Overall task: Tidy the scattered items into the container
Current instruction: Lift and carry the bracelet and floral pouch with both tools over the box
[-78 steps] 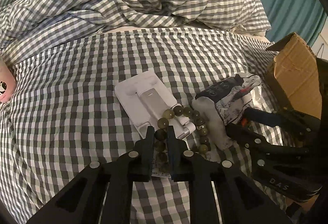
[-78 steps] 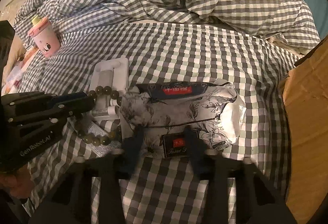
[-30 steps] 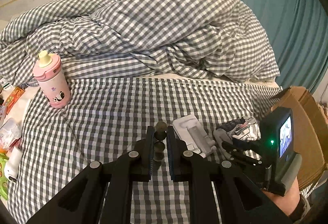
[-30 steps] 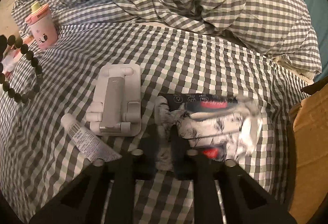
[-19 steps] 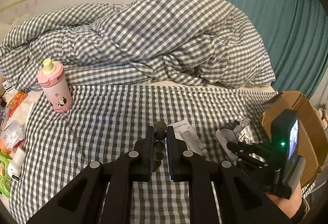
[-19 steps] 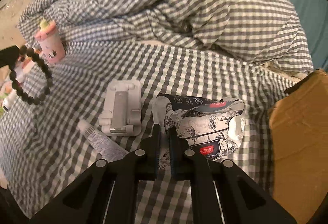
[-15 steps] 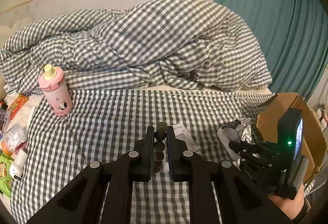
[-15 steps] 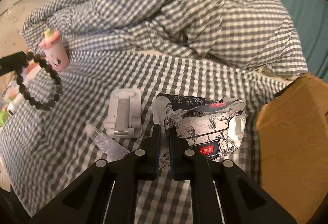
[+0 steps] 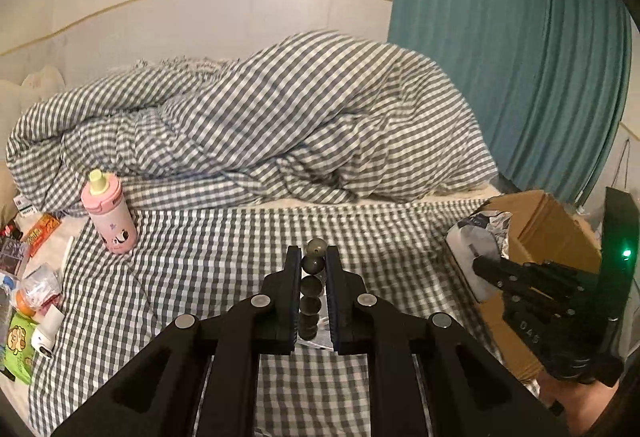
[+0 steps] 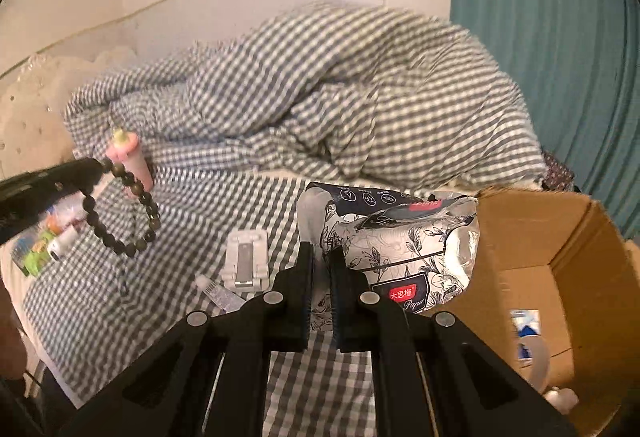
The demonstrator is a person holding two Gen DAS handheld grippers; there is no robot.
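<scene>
My left gripper [image 9: 313,261] is shut on a bracelet of dark olive beads [image 9: 312,287]; in the right wrist view the beads [image 10: 120,213] hang in a loop from that gripper [image 10: 105,166] above the bed. My right gripper [image 10: 321,257] is shut on the edge of a floral tissue pack [image 10: 404,249], lifted beside the open cardboard box [image 10: 556,237]. The left wrist view shows the pack [image 9: 478,233] at the rim of the box [image 9: 548,225], held by the right gripper [image 9: 478,264].
A white phone stand [image 10: 246,261] and a small tube [image 10: 218,293] lie on the checked sheet. A pink bottle [image 9: 109,215] stands at left near snack packets [image 9: 20,297]. A heaped checked duvet [image 9: 260,133] fills the back. A teal curtain [image 9: 500,57] hangs at right.
Both grippers have risen from the bed with their loads. The tissue pack has gone up and right to the box's rim. The bracelet now hangs clear of the sheet.
</scene>
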